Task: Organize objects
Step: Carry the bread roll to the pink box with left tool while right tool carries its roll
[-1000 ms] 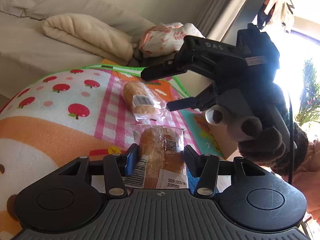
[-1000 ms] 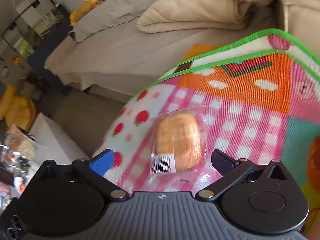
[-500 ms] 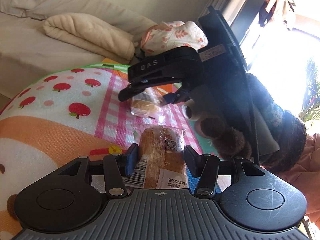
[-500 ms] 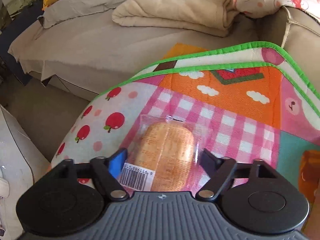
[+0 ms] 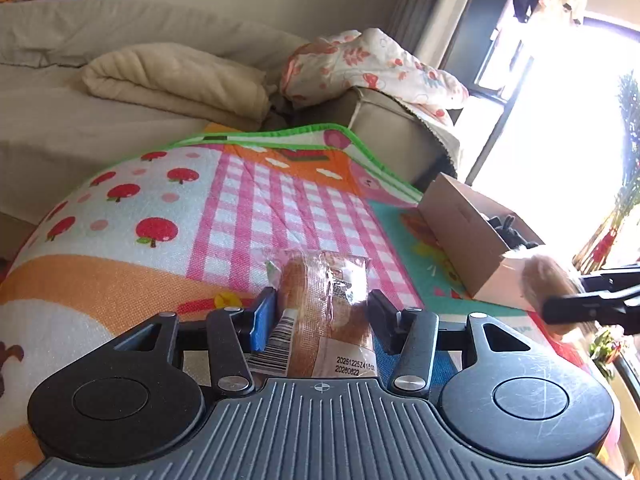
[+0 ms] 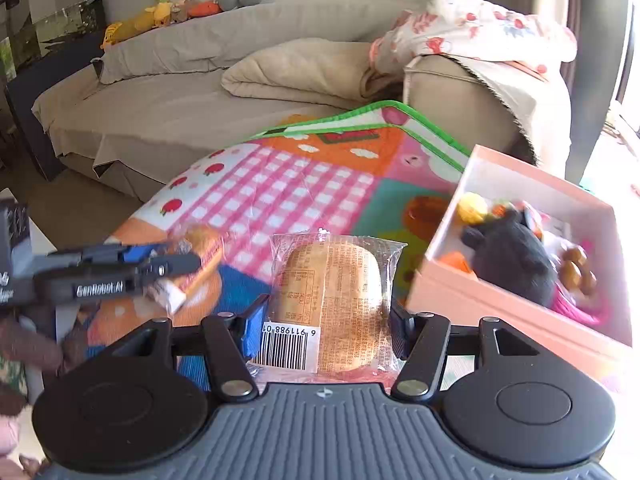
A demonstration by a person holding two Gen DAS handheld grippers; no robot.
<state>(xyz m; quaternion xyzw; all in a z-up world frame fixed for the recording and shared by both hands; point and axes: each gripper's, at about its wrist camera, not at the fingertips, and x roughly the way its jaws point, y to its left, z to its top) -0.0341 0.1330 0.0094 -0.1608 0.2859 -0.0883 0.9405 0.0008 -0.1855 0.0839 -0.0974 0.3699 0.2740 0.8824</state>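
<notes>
The right gripper (image 6: 326,320), empty and wide a second ago, is closing on a clear-wrapped golden bread roll (image 6: 334,300) lifted toward the pink cardboard box (image 6: 480,300), while the left gripper (image 5: 320,320) keeps clamping its own wrapped roll (image 5: 324,312) over the play mat (image 5: 160,208).

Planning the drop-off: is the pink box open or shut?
Open. The right wrist view looks straight into the pink box: no lid on it, a dark plush toy and small items lying inside.

Both tools, left (image 5: 320,316) and right (image 6: 324,320), clamp packets.
</notes>
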